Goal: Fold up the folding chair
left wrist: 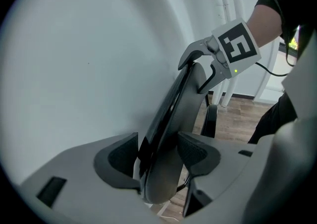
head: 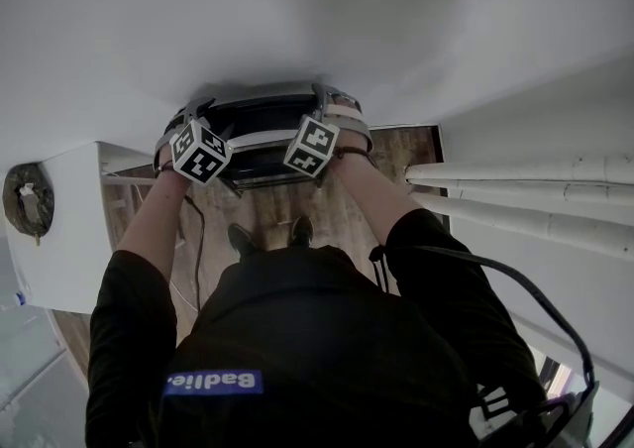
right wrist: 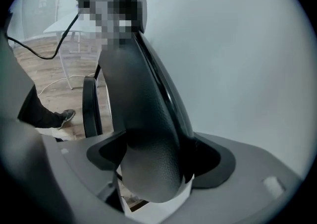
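The left gripper (left wrist: 158, 157) has its jaws spread wide over the top rim of the folding chair (left wrist: 173, 109). There is a clear gap between one pad (left wrist: 119, 161) and the chair's dark edge, so it grips nothing. The right gripper (right wrist: 156, 158) stands about as wide over the padded rim further along. The chair fills most of that opening, and I'd say those pads sit loosely rather than pinch. The chair is closed flat, seat against back, upright and leaning on the white wall (left wrist: 84, 54) at the edge of the wooden floor (head: 267, 208). The folding looks done, and this is the letting-go. Next, both grippers need lifting clear of the rim without tugging it off the wall. The chair's legs and feet are hidden below the person's arms (head: 158, 228), so I can't tell how steadily it stands
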`<state>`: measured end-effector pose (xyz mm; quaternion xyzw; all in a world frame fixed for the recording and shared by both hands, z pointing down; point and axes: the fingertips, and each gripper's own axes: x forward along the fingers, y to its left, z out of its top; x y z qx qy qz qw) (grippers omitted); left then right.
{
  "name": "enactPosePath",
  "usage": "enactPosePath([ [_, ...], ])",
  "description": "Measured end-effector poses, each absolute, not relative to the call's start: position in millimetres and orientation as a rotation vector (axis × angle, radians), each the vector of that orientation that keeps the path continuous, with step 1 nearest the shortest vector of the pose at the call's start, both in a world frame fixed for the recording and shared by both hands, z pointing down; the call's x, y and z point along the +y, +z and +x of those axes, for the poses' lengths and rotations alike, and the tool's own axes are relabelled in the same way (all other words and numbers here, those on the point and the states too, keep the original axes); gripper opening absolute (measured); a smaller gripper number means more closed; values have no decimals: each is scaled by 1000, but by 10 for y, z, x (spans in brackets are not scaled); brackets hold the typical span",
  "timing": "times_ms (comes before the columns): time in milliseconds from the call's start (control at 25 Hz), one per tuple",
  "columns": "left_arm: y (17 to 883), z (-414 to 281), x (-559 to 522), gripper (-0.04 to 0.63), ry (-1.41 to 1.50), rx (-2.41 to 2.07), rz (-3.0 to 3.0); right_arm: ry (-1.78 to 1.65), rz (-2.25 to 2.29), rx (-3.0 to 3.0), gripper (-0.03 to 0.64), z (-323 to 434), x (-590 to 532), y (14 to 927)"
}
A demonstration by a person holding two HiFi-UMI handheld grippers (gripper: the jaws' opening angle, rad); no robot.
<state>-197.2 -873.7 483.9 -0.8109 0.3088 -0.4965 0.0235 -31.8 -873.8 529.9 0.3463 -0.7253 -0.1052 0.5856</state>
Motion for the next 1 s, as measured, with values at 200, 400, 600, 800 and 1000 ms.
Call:
enactPosePath([
  [200, 4848, -1973, -8841, 231, -1571, 1015, -2462, -259, 861, -1664, 372, -302, -8849, 5295],
  [400, 4862, -1971, -8932, 232, -1581, 1064, -2418, -275, 906, -1645, 380, -284, -8938, 5304],
  [600, 4864, -1970, -9019, 230, -1563, 1148, -2363, -292, 955, -1624, 388, -262, -9040, 5303],
  [800, 4890, -2007, -9089, 230, -1561, 1188, -2337, -312, 997, -1600, 393, -285, -9106, 5302],
  [1000, 4919, -1984, -9160, 230, -1582, 1214, -2311, -333, 1039, -1576, 397, -251, -9165, 5314],
])
